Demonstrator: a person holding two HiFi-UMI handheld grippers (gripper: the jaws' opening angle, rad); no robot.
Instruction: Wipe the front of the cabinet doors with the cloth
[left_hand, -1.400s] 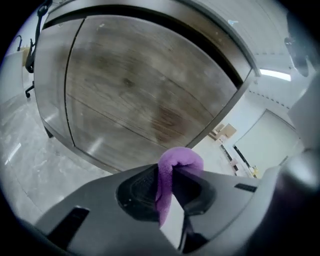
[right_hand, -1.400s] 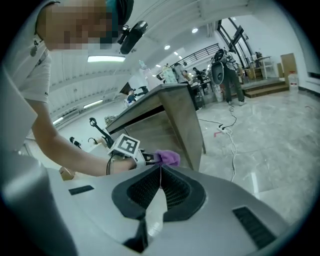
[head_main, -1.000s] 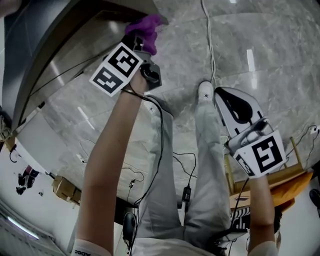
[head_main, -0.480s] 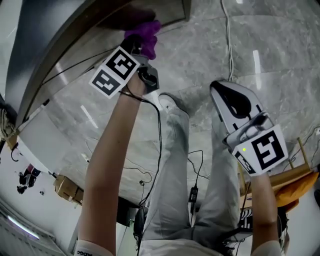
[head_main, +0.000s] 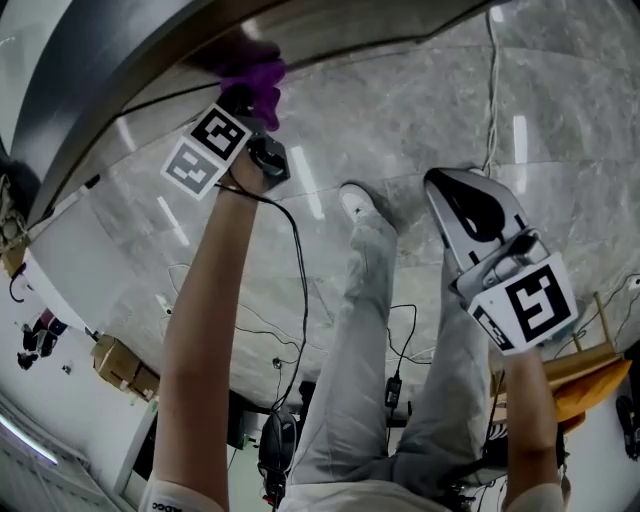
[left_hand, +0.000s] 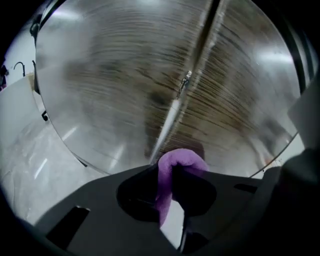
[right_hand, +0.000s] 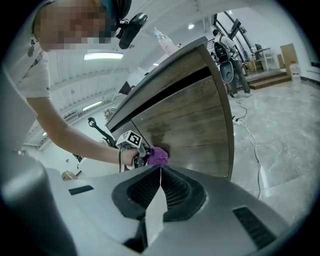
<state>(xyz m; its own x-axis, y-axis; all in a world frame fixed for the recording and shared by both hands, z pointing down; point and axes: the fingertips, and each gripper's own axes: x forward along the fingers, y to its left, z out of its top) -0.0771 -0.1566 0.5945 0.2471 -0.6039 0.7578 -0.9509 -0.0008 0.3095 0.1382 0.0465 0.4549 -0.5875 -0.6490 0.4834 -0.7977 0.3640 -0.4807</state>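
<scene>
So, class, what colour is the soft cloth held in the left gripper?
Purple. The soft cloth shows best in the left gripper view.

cabinet door (left_hand: 115, 85): blurred | cloth (left_hand: 181, 157): lower part hidden inside left claw (left_hand: 168, 175) | head view: cabinet door cut by top edge

My cloth (left_hand: 175, 162) is purple, vivid vs. the black jaws of my left gripper (left_hand: 172, 175). Cabinet door (right_hand: 192, 125) is mid-brown w/ fine horizontal wood grain and a darker patch right by the cloth; a black band runs along its top. My right gripper (right_hand: 160, 172) is light grey w/ black ribbed pads. Left marker cube (head_main: 205, 150) and right marker cube (head_main: 527, 305): b&w square patterns, white borders. Floor (head_main: 400, 120) is pale grey marble, darker veins, white light streaks. Trousers (head_main: 350, 380) light grey, shoe (head_main: 352, 200) white. Near right, sth orange (head_main: 590, 385).
</scene>
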